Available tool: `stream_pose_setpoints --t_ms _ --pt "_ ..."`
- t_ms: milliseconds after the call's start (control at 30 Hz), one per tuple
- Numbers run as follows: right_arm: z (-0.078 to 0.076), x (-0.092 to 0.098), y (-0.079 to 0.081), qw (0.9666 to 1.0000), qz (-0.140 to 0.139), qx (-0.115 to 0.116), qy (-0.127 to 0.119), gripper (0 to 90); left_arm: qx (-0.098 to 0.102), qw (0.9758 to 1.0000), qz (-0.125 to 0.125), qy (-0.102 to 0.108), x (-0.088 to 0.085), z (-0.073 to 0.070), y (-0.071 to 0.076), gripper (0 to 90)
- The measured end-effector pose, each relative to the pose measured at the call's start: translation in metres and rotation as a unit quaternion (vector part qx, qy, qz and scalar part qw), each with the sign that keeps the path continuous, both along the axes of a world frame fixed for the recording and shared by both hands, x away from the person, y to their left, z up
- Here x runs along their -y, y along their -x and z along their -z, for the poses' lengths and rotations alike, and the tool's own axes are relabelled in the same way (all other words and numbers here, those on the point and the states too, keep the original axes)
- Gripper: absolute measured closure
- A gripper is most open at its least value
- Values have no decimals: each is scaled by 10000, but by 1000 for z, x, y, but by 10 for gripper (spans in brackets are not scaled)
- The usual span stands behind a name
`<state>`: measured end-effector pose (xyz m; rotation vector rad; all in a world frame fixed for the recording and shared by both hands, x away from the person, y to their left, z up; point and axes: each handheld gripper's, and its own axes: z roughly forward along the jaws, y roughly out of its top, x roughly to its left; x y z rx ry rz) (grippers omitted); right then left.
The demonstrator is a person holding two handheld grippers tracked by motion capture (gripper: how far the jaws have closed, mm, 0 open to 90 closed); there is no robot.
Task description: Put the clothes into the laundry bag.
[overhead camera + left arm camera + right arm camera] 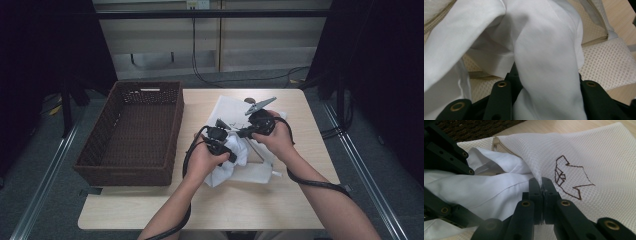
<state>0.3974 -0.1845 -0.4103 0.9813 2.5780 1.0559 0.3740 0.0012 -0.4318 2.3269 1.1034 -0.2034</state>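
Stuffing a white garment (pixel 544 65) into a mesh laundry bag (pixel 599 155) is the job in hand, right in the middle of the table (pixel 150 210). The left gripper (pixel 223 146) has its jaws clamped around a thick bunched fold of that white cloth; in the left gripper view the fabric fills the gap from one jaw to the other. The right gripper (pixel 541 185) has its jaws pinched tight on the edge of the bag's opening, holding the mesh lip up like a tent, with the brown stitched emblem (pixel 569 178) just off at its three o'clock.

From the high view, the bag lies at about three o'clock from the wicker basket (pixel 131 132), and the garment spills out of the bag's mouth toward seven o'clock, below the person's left hand (pixel 202 164).

Here is the danger, as I read it. Much of the garment looks to be outside the bag, so a push in with too small a bite could simply bunch it at the mouth. The right pinch sits on a thin mesh edge; a hard shove from the left could tug that lip free and let the opening collapse. And the loose tail could drag toward the table's near edge.
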Motion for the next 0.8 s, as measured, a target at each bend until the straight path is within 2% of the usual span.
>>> stream_pose_setpoints --t_ms 367,433,800 --pt "0 1 1 10000 23 4 42 886 84 9999 -127 -27 2 3 -2 606" --pt "1 1 1 10000 -9 -17 -20 886 90 9998 -149 -9 3 3 -2 605" --pt "1 1 2 10000 -20 -21 -24 886 163 9996 -234 -26 6 6 -4 604"
